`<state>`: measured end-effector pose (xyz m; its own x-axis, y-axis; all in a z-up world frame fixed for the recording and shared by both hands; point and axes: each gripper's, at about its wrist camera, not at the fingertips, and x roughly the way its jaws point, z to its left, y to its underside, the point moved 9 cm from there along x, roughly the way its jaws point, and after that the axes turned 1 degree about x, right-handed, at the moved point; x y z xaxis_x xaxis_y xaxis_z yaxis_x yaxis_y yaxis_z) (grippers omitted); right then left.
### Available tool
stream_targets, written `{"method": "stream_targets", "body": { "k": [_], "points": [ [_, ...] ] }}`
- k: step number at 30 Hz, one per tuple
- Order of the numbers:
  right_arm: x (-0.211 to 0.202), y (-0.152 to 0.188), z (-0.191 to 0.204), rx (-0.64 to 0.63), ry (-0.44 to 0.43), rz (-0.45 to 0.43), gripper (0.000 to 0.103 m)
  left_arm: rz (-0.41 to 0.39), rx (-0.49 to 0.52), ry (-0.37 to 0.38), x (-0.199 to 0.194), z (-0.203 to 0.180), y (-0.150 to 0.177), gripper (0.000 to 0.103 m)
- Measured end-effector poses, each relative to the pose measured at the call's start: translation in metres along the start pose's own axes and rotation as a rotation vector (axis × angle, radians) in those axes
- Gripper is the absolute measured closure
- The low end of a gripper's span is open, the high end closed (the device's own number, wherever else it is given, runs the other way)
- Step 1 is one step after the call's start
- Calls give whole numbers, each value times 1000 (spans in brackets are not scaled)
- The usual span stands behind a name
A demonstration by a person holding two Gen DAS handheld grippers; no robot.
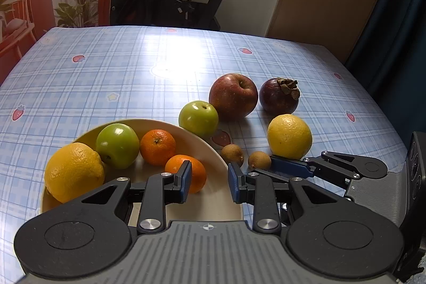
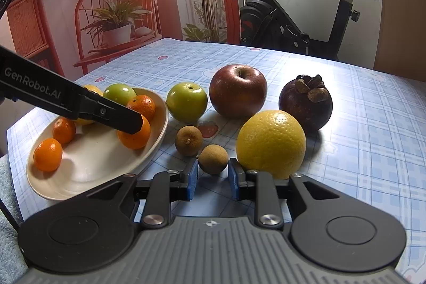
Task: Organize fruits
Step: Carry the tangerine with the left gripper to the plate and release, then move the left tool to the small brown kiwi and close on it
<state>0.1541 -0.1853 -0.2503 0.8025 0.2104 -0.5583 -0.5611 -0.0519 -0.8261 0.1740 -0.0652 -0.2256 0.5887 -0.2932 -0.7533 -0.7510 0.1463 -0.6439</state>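
status: task partly done. bowl [image 2: 159, 108] holds a lemon [image 1: 73, 172], a green apple [image 1: 117, 145] and four mandarins, two seen in left wrist view (near one [image 1: 197, 172]), two more at the bowl's near side in right wrist view [image 2: 48, 154].

left on the tablecloth [image 1: 106, 71], all beside the bowl: second green apple [image 2: 187, 102], red apple [image 2: 237, 90], mangosteen [image 2: 305, 105], second lemon [image 2: 271, 143], two small brown fruits [image 2: 189, 140].

left gripper [image 1: 209, 181]: over the bowl, jaws at min. gap, nothing between; one pad sits in front of the near mandarin, contact n/a to confirm.

right gripper [image 2: 213, 177]: jaws closed in on nearer brown fruit [image 2: 213, 159]; pads at its flanks, grip appears made. fruit not yet lifted.
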Motion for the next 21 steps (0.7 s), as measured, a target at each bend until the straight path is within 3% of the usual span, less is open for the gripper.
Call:
{"method": "stream_targets", "body": {
  "k": [15, 21],
  "points": [
    [-18, 1, 2, 9, -42, -69, 76, -3, 25, 5, -3, -4, -3, 72],
    [-40, 7, -3, 17, -22, -118, 76, -28, 166, 48, 1, -29, -12, 71]
  ]
}}
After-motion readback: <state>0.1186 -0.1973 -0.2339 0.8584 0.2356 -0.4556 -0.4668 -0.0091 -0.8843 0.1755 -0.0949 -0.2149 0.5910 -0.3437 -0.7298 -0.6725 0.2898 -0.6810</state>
